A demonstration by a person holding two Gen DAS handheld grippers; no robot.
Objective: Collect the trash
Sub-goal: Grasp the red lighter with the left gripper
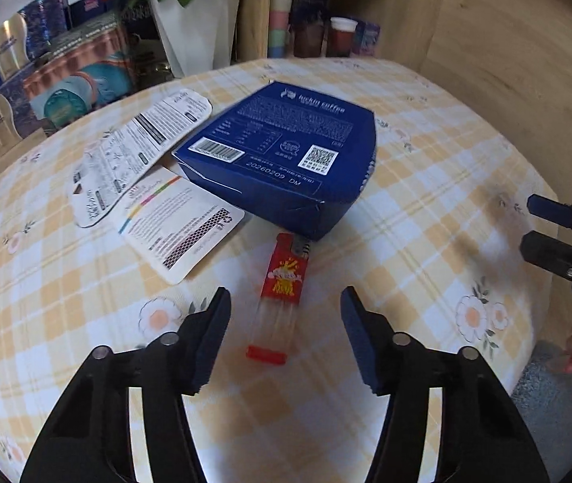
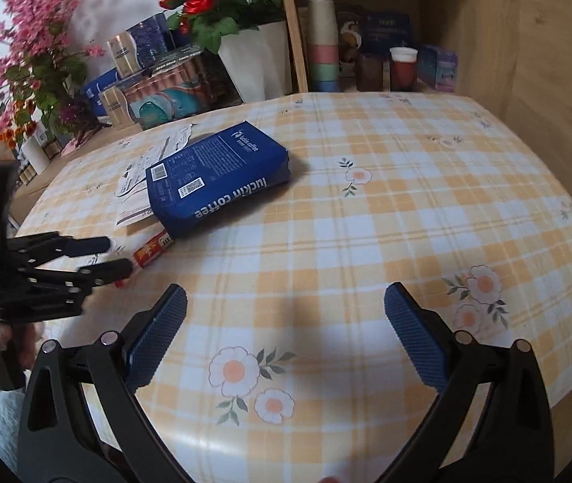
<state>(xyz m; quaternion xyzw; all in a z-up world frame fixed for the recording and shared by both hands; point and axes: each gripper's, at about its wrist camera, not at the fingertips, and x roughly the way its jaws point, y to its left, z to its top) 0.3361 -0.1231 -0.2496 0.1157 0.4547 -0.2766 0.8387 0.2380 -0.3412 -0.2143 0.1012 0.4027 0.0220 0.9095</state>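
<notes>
One flat blue cardboard coffee box (image 1: 282, 153), two white printed card backings (image 1: 141, 149), and one red-and-clear plastic lighter (image 1: 280, 298) lie on the checked tablecloth (image 1: 427, 209). Left gripper (image 1: 286, 322) jaws apart, straddling the lighter, untouched. Right gripper (image 2: 286, 322) jaws apart, empty.

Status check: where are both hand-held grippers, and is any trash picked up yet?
Left hand-held gripper open, straddling lighter, not gripping. Right hand-held gripper open, empty. Blue box touches lighter's far end.

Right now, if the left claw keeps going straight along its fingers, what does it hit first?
The red lighter, most likely. It lies on the tablecloth between the open left claw fingers, untouched. The blue coffee box sits just beyond. Depth is uncertain.
</notes>
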